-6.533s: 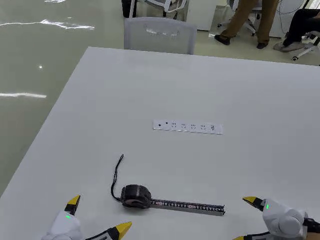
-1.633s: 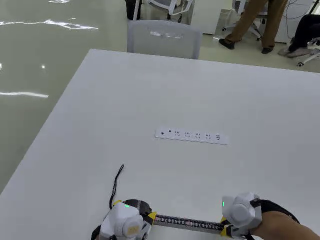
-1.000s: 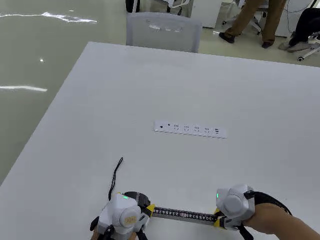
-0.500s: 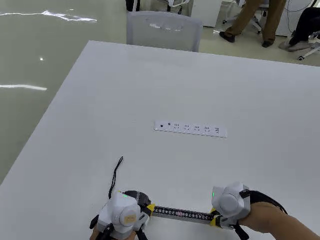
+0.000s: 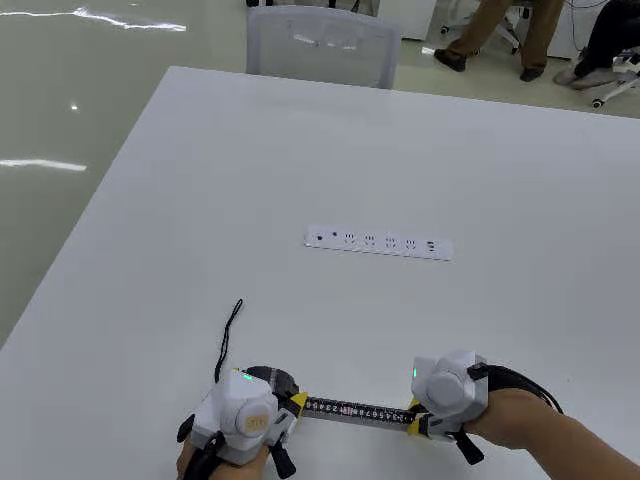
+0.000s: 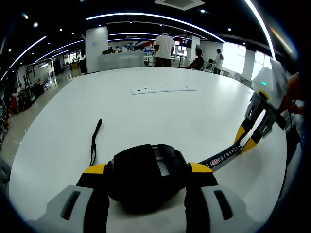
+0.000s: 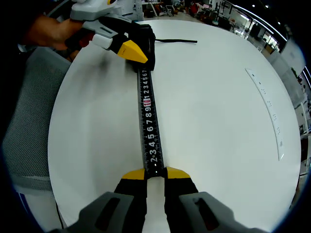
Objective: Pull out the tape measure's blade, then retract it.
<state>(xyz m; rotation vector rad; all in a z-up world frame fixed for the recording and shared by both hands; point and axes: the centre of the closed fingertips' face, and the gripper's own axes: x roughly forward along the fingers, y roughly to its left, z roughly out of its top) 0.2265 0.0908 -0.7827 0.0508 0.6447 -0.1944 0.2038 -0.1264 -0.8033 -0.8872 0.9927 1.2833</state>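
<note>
The black tape measure case [image 6: 146, 172] lies near the front edge of the white table [image 5: 300, 160], and my left gripper [image 6: 146, 170] is shut on it. In the head view the case [image 5: 272, 379] peeks out behind the left gripper [image 5: 270, 410]. The black blade [image 7: 147, 121] with white numbers runs flat along the table to my right gripper [image 7: 155, 172], which is shut on its end. The blade [image 5: 355, 411] spans the gap to the right gripper [image 5: 415, 420]. A black wrist strap [image 5: 228, 340] trails from the case toward the far side.
A white power strip [image 5: 378, 243] lies flat mid-table, well beyond the grippers. A grey chair [image 5: 320, 45] stands at the far edge, with people seated and standing behind it. The table's front edge is close under both grippers.
Both grippers came down and closed, the left on the case and the right on the blade's end. Over the last second the right gripper has moved left toward the case, and the exposed blade is shorter.
</note>
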